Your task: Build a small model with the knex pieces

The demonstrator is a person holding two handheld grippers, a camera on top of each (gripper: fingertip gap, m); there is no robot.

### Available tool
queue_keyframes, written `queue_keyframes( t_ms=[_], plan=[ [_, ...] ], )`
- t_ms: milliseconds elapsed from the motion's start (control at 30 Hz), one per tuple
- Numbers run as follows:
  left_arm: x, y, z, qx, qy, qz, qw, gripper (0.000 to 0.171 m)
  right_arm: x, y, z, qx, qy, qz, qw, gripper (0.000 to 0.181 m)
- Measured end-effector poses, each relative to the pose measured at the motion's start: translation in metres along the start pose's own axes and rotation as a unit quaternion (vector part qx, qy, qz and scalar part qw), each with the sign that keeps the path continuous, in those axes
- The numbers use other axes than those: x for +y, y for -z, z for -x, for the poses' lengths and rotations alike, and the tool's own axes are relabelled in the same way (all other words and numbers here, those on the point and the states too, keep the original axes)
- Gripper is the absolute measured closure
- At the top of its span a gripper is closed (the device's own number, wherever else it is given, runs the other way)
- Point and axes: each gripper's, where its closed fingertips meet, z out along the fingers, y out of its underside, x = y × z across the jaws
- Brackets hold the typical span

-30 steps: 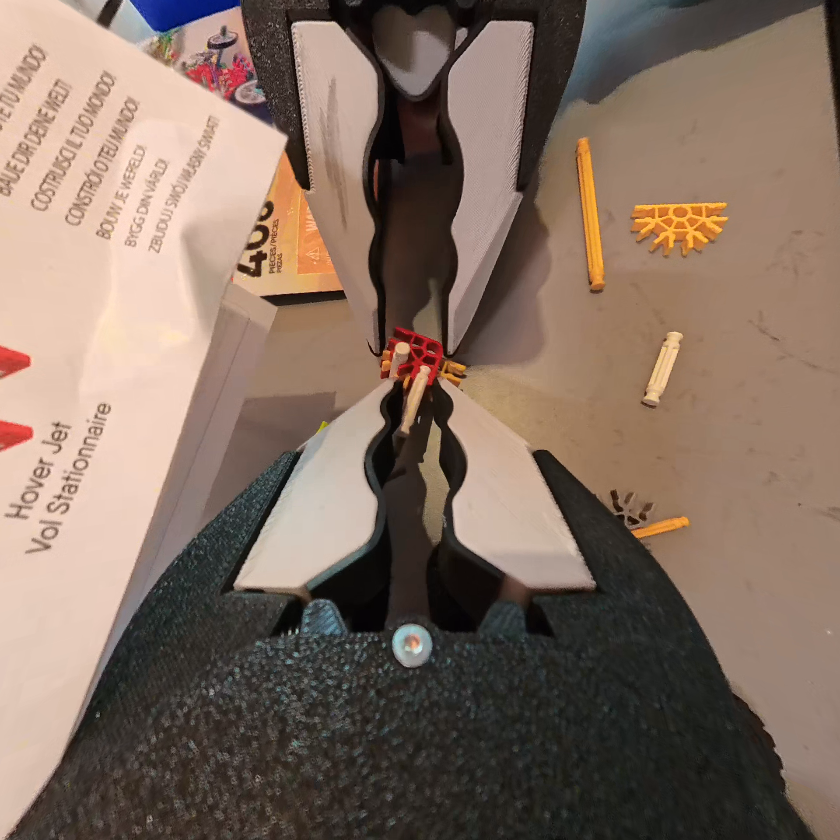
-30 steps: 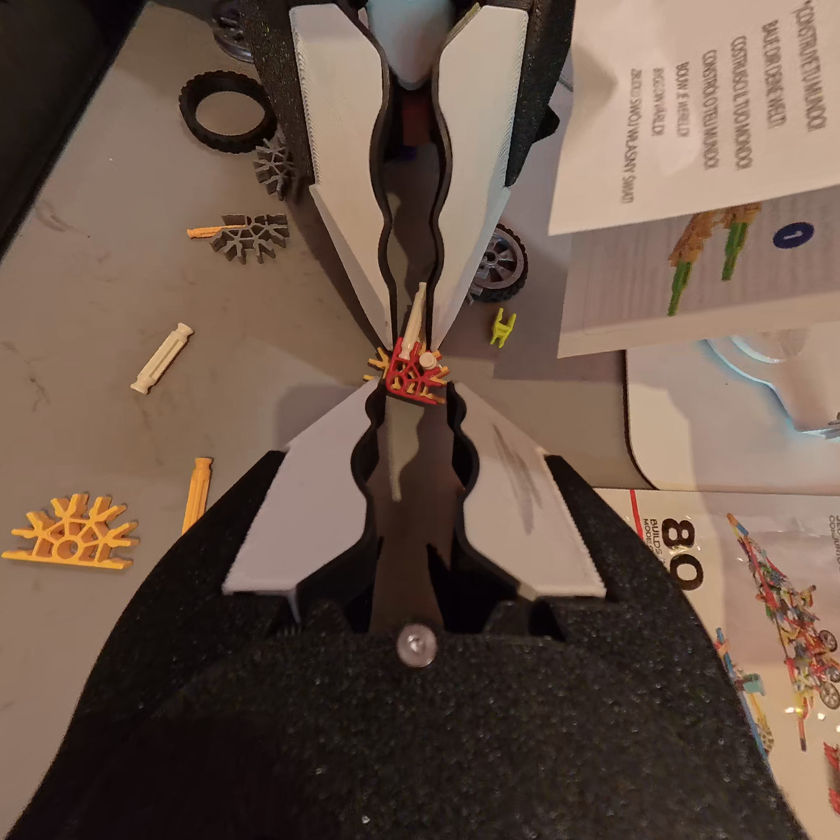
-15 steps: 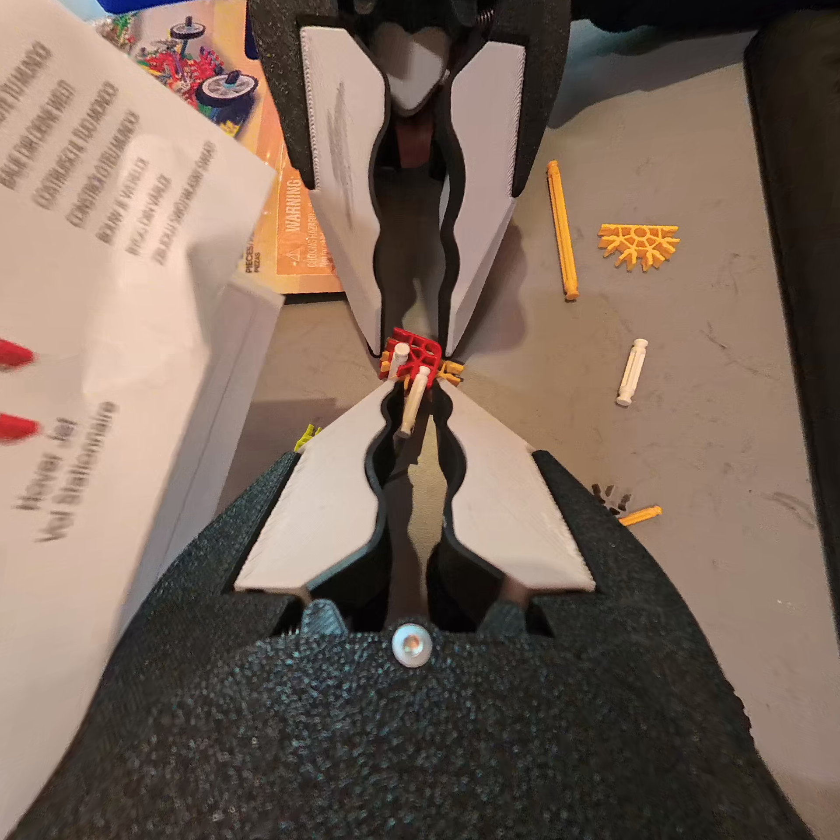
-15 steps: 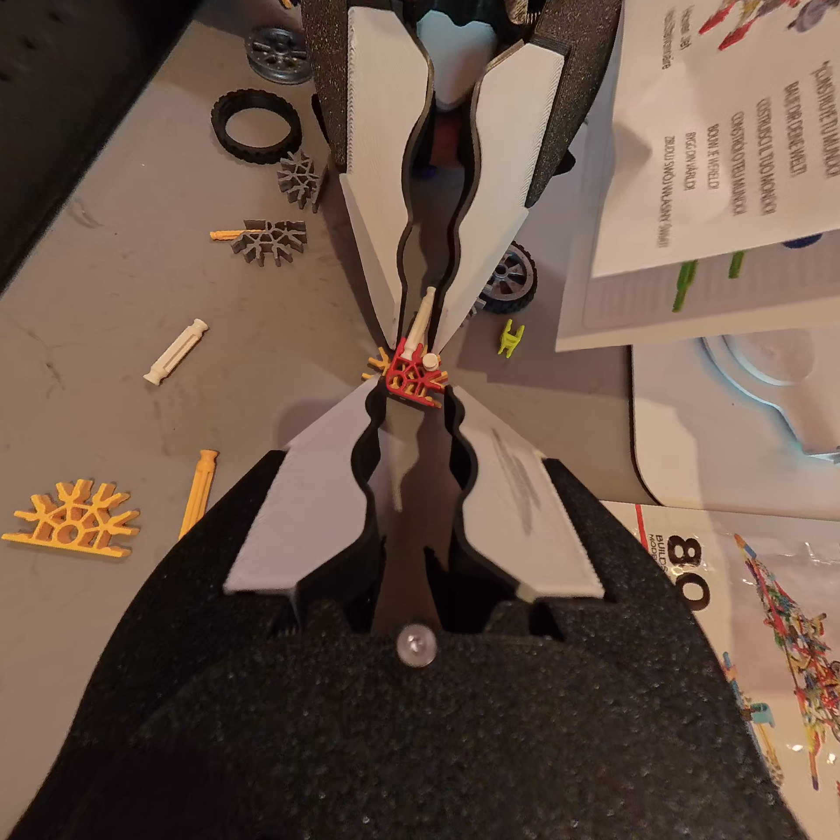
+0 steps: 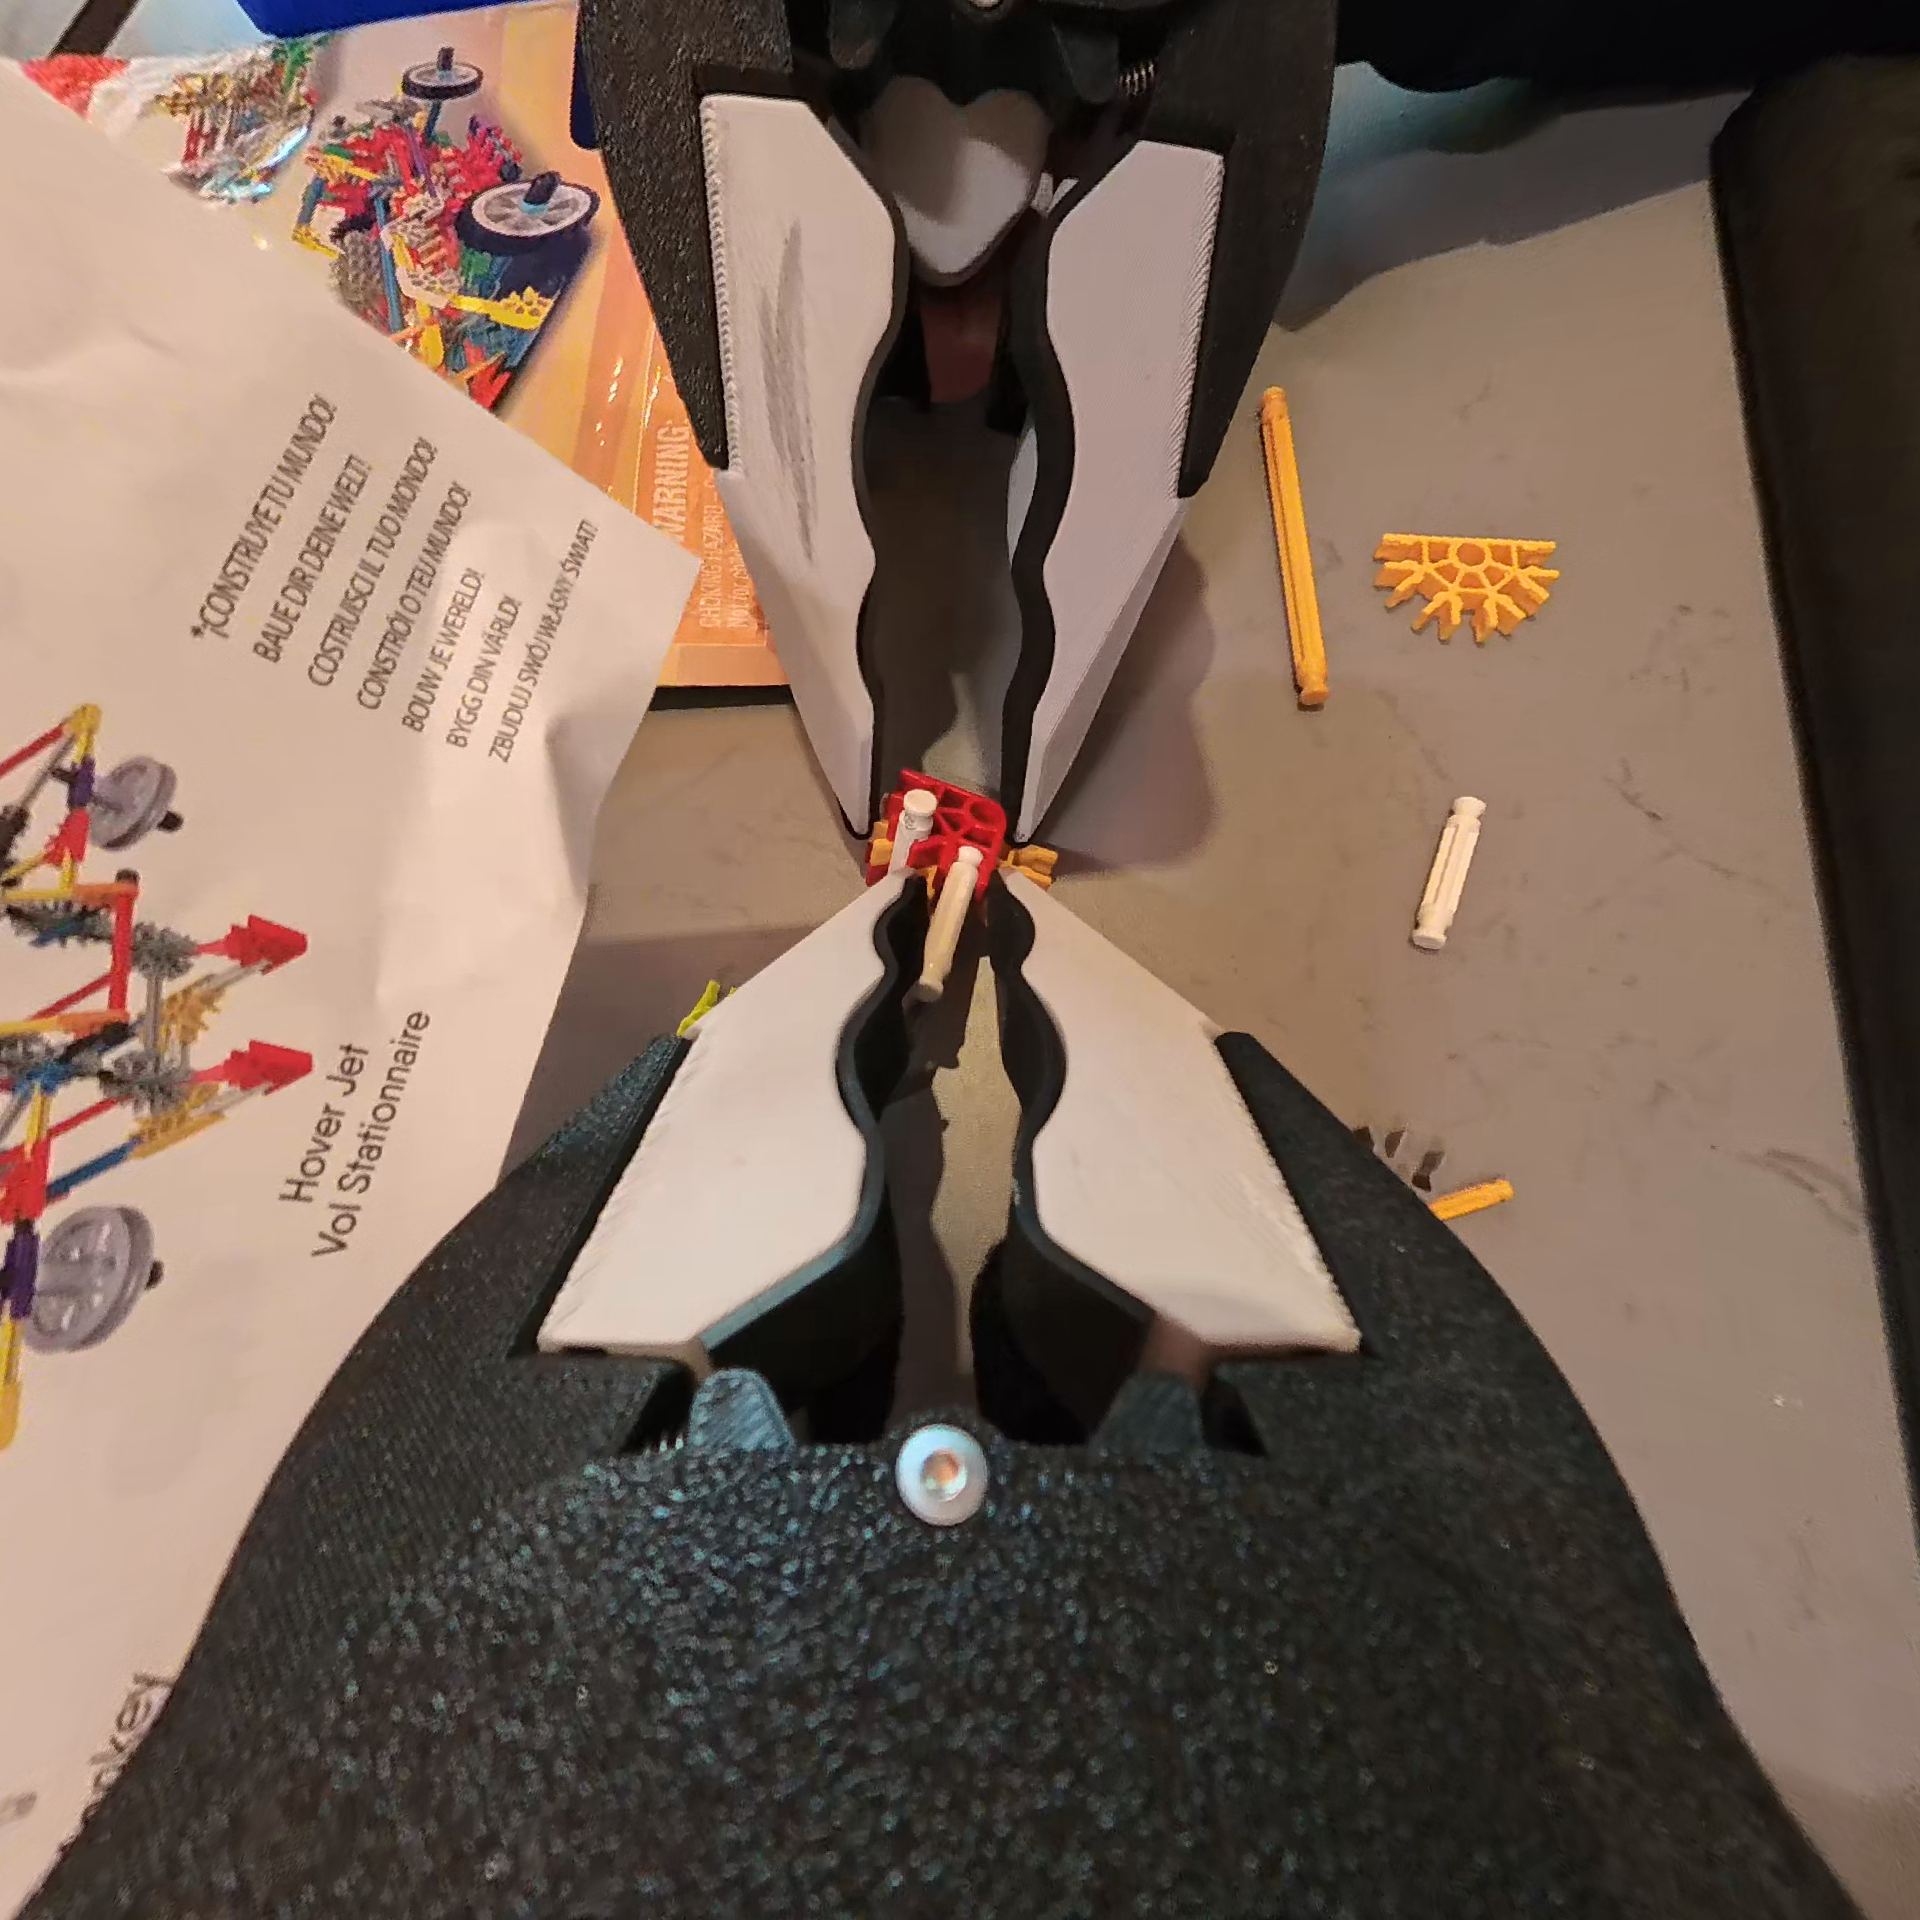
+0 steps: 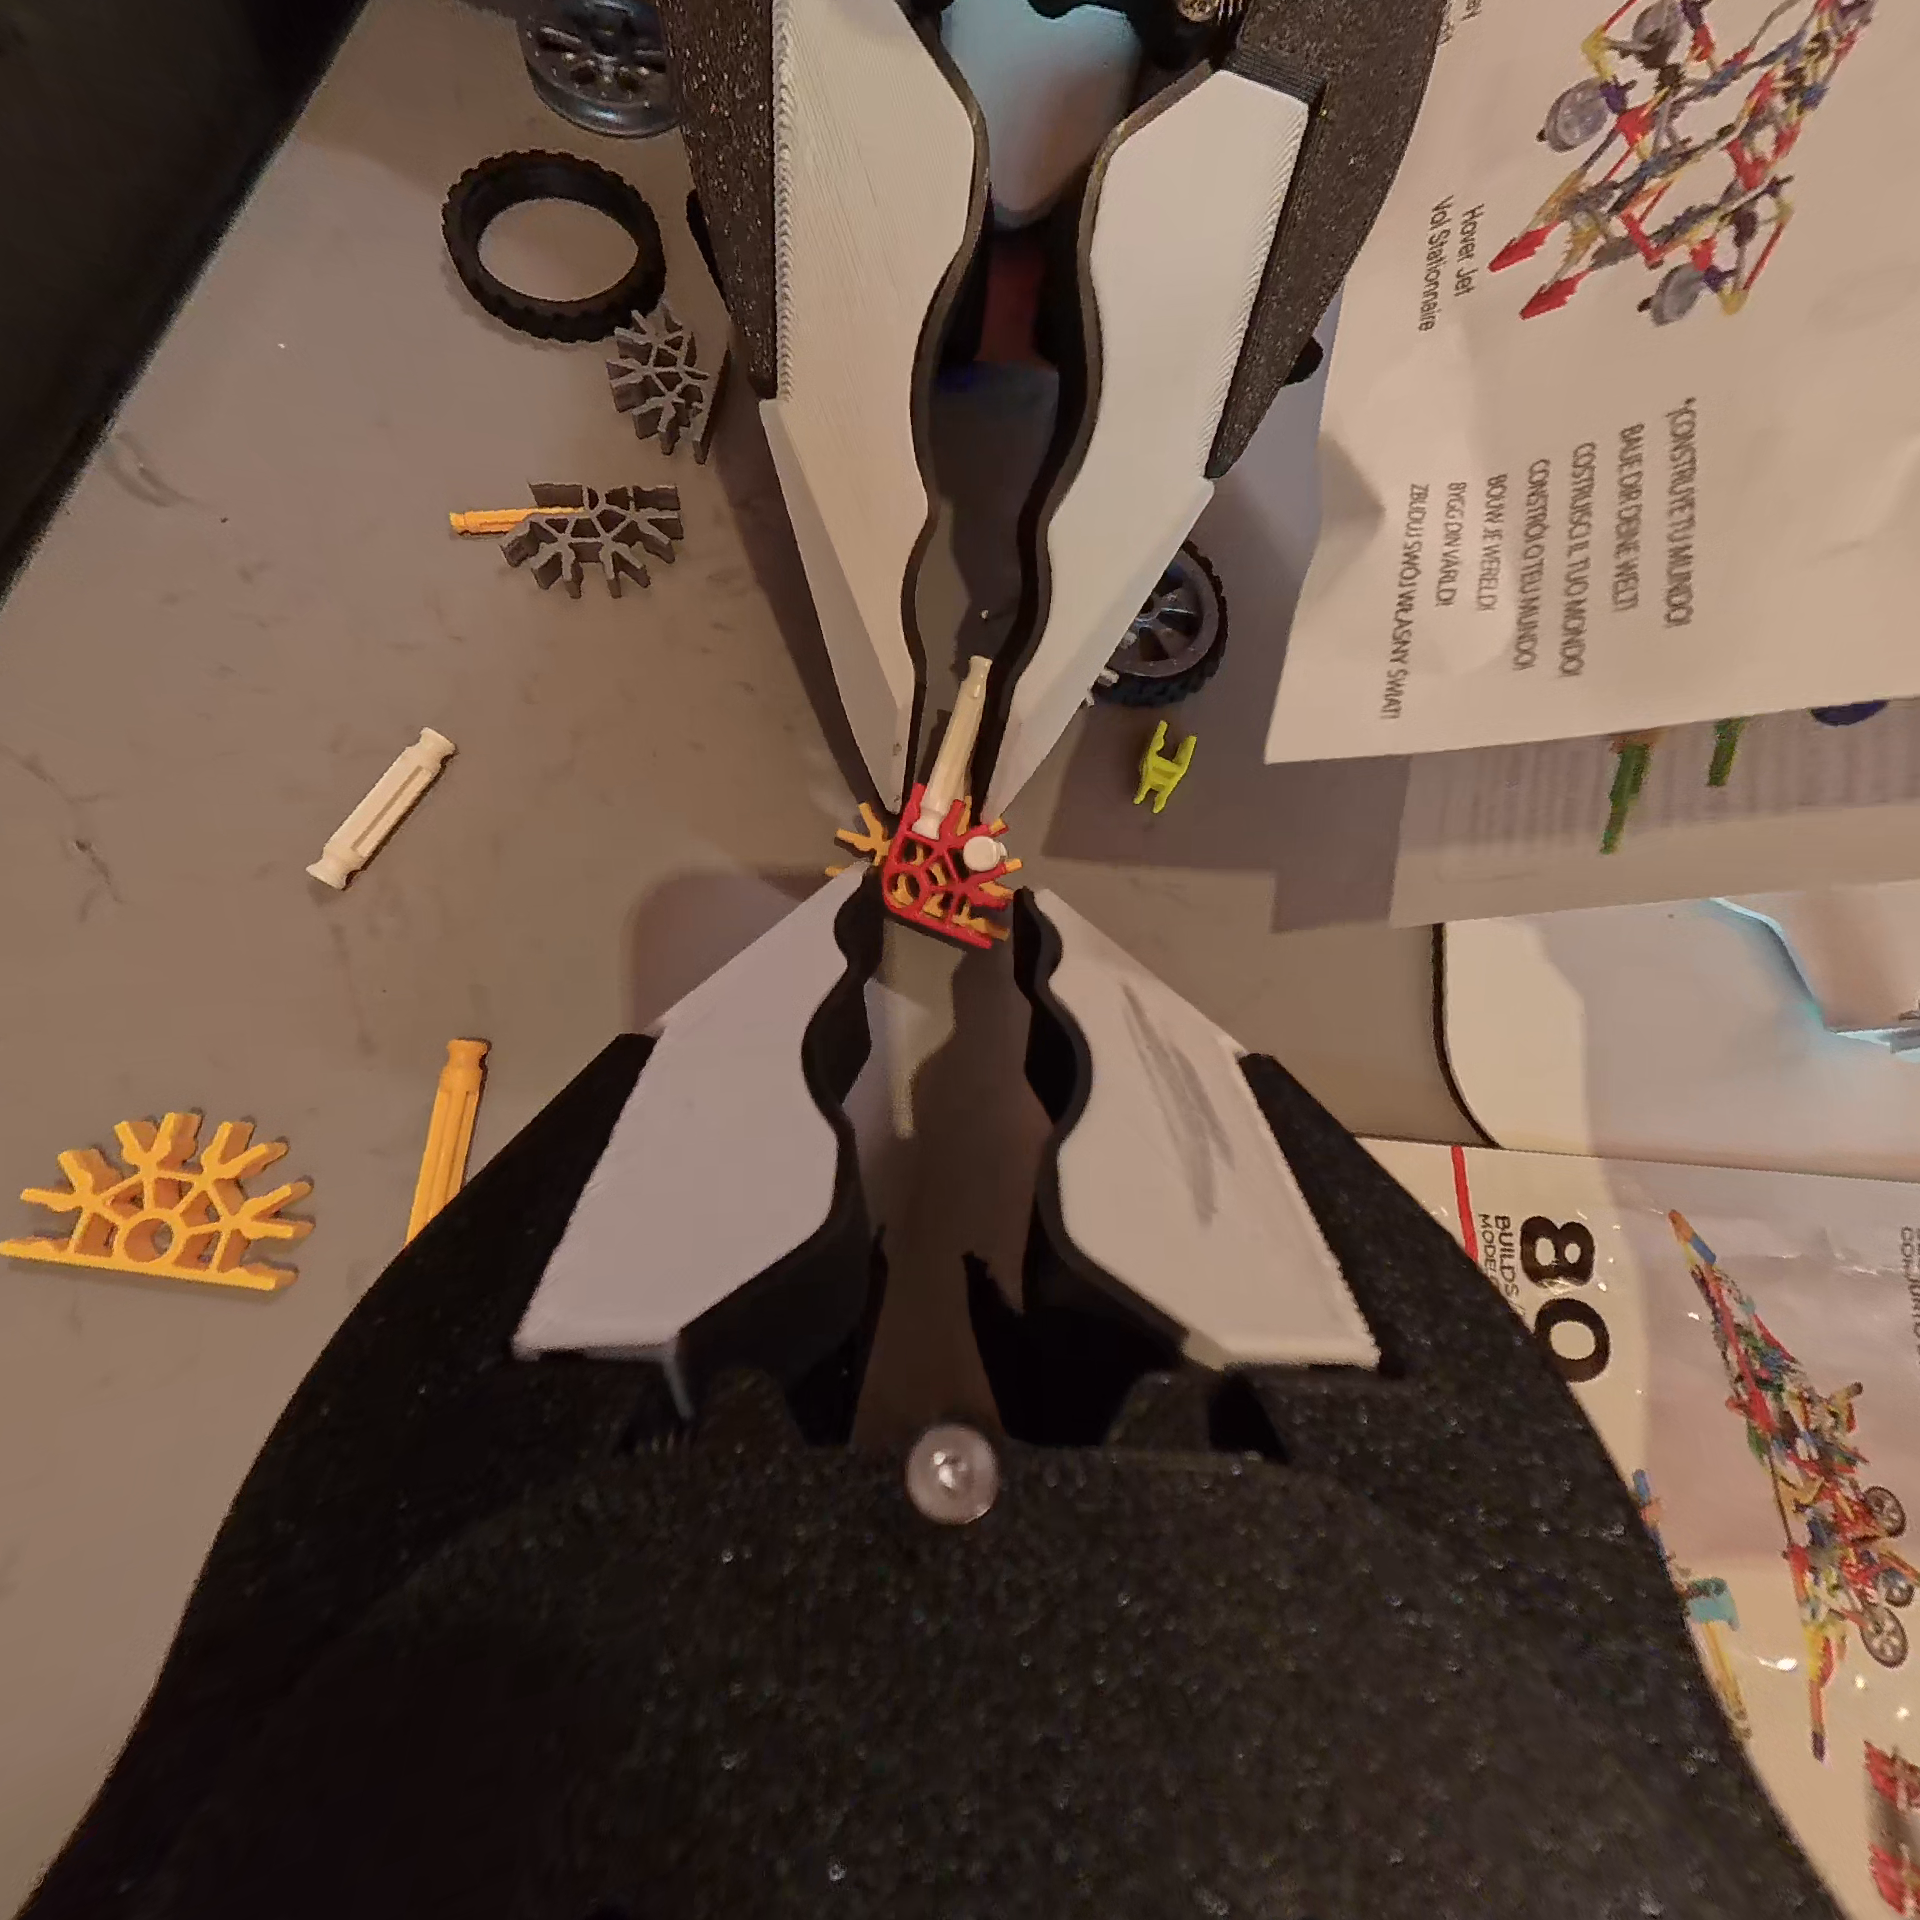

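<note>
Grippers meet tip to tip above the grey table (image 5: 1558,1039), the left gripper (image 5: 940,899) and right gripper (image 6: 940,914) both clenched on one small red-and-yellow plastic connector piece with white rods (image 5: 945,831), which could slip, twist or pop apart.

Left gripper (image 5: 940,883) and right gripper (image 6: 940,914) level, facing tip to tip. Left jaws nearly closed at the tips; right jaws slightly wider. Both low over surface.
</note>
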Motion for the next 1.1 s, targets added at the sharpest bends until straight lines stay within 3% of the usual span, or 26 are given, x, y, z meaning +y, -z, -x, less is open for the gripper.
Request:
queue_keyframes(
  t_ms=[600, 1100],
  plan=[
    [0.0008, 0.0042, -0.0038, 0.061, 0.003, -0.008, 0.998, 0.162, -0.0003, 0.0014, 0.0012, 0.014, 0.008, 0.028, 0.999, 0.155],
    [0.0002, 0.0025, -0.0085, 0.089, 0.000, -0.005, 0.996, 0.163, -0.0027, 0.0062, 0.0046, 0.052, 0.141, 0.061, 0.987, 0.157]
  ],
)
